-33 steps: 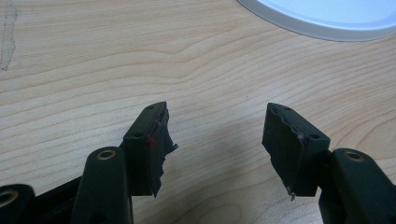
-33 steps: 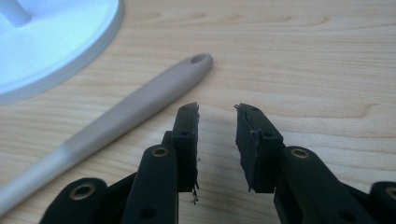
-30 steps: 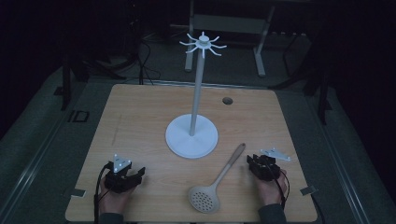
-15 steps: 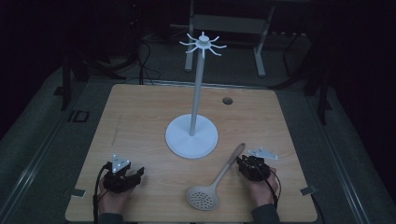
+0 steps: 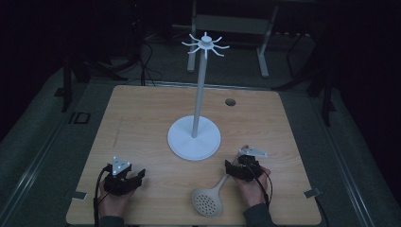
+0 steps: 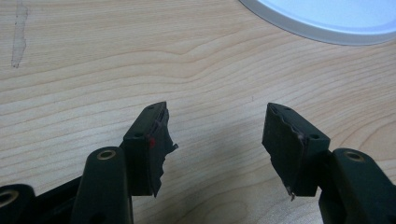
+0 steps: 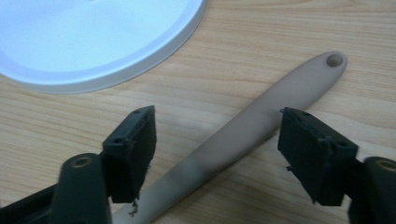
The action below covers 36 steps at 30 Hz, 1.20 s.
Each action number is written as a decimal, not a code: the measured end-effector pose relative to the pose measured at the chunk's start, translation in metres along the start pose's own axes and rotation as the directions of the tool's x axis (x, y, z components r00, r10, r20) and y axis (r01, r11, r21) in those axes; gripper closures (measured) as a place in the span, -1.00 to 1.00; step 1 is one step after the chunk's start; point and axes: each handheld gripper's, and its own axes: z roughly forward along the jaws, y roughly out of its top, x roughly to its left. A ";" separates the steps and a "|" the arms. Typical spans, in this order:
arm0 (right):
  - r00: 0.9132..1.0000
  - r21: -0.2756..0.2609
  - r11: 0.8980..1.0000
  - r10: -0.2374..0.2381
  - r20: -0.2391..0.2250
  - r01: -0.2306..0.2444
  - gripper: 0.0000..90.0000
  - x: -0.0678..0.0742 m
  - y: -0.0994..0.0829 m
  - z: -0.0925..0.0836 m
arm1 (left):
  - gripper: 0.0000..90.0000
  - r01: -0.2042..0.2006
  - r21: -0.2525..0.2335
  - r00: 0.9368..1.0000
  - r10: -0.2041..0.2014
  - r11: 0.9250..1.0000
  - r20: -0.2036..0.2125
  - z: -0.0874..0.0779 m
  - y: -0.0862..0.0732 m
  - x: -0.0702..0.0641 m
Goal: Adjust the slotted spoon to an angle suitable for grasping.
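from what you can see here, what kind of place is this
Probably a lab or test room set up for recording handling work, not a kitchen. A lone wooden table stands in a dark room with cables on the floor and a metal frame behind; on it, just a white hook stand and a slotted spoon.

Your high view is dim: the desk (image 5: 142, 123) is softly lit from above and everything beyond its edges sinks into black. Your two gripper views are brighter, with sharp wood grain and soft shadows.

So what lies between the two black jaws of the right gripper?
In the right gripper view, the beige handle of the slotted spoon lies on the wooden table between the open jaws of the right gripper, not yet clamped.
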 end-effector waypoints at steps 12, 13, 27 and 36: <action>0.998 0.083 0.995 -0.051 0.027 0.049 -0.35 0.006 -0.003 0.006 | -0.08 -0.001 0.001 1.000 0.001 1.000 -0.001 0.000 0.000 -0.001; 0.998 0.084 0.995 -0.052 0.023 0.050 -0.35 0.005 -0.003 0.006 | -0.08 -0.001 0.001 1.000 0.001 1.000 -0.002 0.000 0.000 -0.001; 0.998 0.120 0.991 -0.047 -0.052 0.053 -0.20 -0.016 0.009 0.009 | -0.08 0.000 0.000 1.000 0.000 1.000 -0.001 -0.001 0.000 0.001; 0.992 0.169 0.978 -0.123 -0.014 0.124 -0.34 0.000 0.008 0.010 | -0.08 -0.002 0.003 1.000 0.002 1.000 -0.003 0.000 0.000 -0.001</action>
